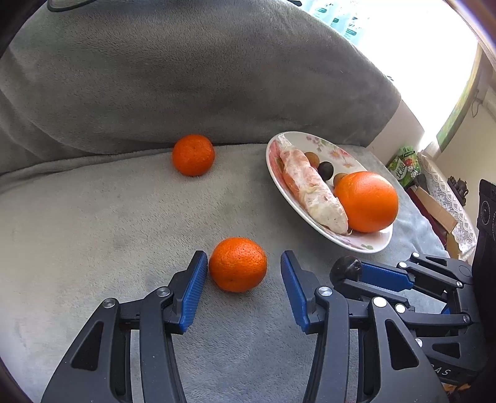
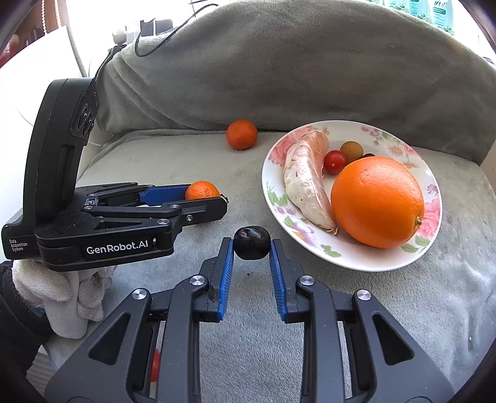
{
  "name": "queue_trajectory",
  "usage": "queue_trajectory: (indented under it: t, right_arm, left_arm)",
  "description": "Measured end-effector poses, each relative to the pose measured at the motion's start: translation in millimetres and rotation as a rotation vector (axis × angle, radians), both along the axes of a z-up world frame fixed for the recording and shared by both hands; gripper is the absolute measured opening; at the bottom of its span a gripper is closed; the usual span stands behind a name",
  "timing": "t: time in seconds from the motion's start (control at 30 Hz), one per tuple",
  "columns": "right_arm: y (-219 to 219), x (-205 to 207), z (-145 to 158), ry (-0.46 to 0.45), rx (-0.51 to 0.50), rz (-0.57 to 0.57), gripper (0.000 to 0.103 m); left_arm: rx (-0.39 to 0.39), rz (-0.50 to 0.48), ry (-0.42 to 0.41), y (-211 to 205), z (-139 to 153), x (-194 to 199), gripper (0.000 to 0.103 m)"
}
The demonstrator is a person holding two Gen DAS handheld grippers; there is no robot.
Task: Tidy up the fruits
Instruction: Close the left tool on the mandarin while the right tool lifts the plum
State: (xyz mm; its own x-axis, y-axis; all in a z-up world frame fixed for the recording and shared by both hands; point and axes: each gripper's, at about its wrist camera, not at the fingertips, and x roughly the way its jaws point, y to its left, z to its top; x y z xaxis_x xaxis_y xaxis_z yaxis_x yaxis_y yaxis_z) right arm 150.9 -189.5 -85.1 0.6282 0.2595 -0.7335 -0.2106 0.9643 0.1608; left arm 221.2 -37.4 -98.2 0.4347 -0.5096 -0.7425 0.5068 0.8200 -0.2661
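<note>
Fuzzy grey blanket (image 2: 387,310) | left hand-held gripper (image 1: 244,276) parted around dimpled mandarin (image 1: 237,264) | right hand-held gripper (image 2: 251,257) pinching glossy dark fruit (image 2: 251,242)

Dark fruit (image 2: 368,155) on plate (image 2: 356,263) mostly hidden behind orange (image 2: 376,201), mandarin (image 2: 203,190) half hidden by left gripper (image 2: 214,193), window packaging (image 1: 334,18) overexposed, unreadable

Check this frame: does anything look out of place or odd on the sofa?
Two tangerines lie off the plate on the grey sofa cover: one against the back cushion, one between the open left gripper's fingers. The right gripper pinches a small dark fruit. Nothing looks spilled or damaged.
</note>
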Motion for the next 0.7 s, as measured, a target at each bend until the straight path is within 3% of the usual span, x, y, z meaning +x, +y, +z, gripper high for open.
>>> queue_trajectory:
  t: [0.1,0.7]
  right_arm:
    - [-2,-2,1,-0.001,0.005,0.002,0.025]
    - [-17,-17,25,-0.061,0.038,0.014,0.025]
  left_arm:
    - [0.012,0.003,-0.008,-2,0,-1,0.036]
    - [-0.001,0.013,-0.057,-7,25,-11,0.036]
